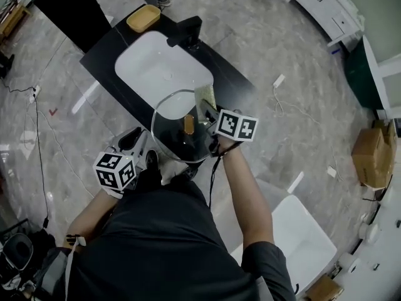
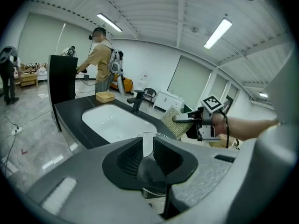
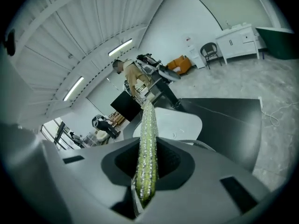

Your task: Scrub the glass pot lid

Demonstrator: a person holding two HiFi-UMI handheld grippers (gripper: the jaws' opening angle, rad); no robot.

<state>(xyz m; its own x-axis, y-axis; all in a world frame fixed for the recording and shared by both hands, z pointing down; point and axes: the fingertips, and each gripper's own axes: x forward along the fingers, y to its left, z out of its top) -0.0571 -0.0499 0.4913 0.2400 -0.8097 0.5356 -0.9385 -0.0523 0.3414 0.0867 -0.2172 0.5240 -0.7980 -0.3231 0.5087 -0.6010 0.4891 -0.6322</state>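
The left gripper [image 2: 144,148] is pinching with its jaws drawn nearly together, and the thin metal rim showing between them says it is clamping the near edge of the glass pot lid [image 1: 174,123]. That looks like a steadying hold, keeping the lid from swinging while the other side works. The lid is hanging tilted at the front edge of the black counter [image 1: 105,56], partly over the white sink [image 1: 145,68], presumably so that any drips are falling into the basin. Its knob [image 1: 188,124] is facing up toward the head camera. Moving right, the sponge [image 1: 205,98] is lying against the lid's far rim, close by the basin. The right gripper [image 3: 148,160] is squeezing that sponge firmly between its jaws, the pad standing edge-on and poking well past the tips, which is leaving plenty of scrubbing face free for the glass. Counting up: two grippers, one lid with one knob, one sponge, one sink, one black faucet [image 1: 185,32] behind it, and one yellow tray [image 1: 143,18] sitting on the counter's far corner. Two people are standing in the background of the left gripper view.
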